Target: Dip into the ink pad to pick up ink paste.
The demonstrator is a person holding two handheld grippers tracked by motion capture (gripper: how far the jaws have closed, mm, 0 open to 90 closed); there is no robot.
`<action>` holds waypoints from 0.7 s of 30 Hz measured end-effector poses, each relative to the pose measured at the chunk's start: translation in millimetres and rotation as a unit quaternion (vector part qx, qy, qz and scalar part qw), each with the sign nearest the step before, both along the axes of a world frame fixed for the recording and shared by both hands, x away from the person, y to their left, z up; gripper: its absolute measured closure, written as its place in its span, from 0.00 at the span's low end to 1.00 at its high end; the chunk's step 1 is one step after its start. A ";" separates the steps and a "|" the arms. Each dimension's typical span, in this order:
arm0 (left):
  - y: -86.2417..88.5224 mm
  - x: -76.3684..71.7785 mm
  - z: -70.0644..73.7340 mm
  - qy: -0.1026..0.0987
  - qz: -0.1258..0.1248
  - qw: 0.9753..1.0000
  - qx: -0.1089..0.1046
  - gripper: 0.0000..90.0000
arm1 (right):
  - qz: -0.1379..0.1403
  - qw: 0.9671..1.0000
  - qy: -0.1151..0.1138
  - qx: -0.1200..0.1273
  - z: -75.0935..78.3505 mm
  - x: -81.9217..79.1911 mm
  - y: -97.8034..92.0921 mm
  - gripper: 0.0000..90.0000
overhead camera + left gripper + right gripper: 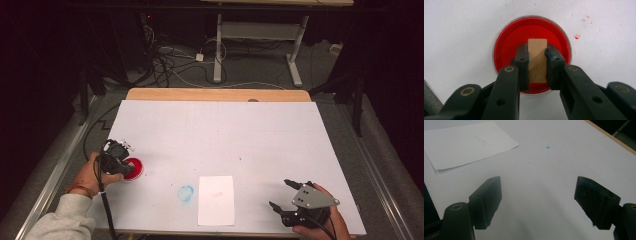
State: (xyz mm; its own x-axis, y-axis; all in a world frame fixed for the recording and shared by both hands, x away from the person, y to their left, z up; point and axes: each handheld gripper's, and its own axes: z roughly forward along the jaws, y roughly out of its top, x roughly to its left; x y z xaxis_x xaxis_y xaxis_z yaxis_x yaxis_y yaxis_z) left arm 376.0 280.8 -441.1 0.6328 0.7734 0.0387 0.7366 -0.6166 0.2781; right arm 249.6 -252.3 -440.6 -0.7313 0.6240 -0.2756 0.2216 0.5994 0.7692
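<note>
A round dish of red paint (134, 169) (509, 42) sits at the table's left side. My left gripper (120, 156) (537, 60) is shut on a small wooden block (537, 58), held straight above or into the red paint. A white sheet of paper (216, 199) (466, 143) lies near the front middle, with a faint mark on it. My right gripper (281, 194) (537, 202) rests at the front right, open, with nothing between its jaws, to the right of the paper.
A blue paint smear (186, 193) marks the white table cover (225, 135) left of the paper. Small red spatters (577, 36) lie beside the dish. A wooden table edge (218, 94) runs along the back; cables and a desk frame stand on the floor beyond.
</note>
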 end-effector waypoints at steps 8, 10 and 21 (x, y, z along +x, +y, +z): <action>3.8 -5.4 3.5 -0.024 0.002 0.999 -0.032 0.82 | -0.002 1.000 -0.003 0.001 1.3 -0.1 -1.2 0.25; 4.4 -7.8 6.0 -0.043 0.006 0.998 -0.040 0.82 | -0.004 1.000 -0.003 0.002 1.6 -0.2 -1.6 0.25; 2.0 -18.0 11.7 -0.115 0.006 0.989 -0.092 0.82 | -0.010 1.000 -0.006 0.010 3.0 1.1 -3.0 0.25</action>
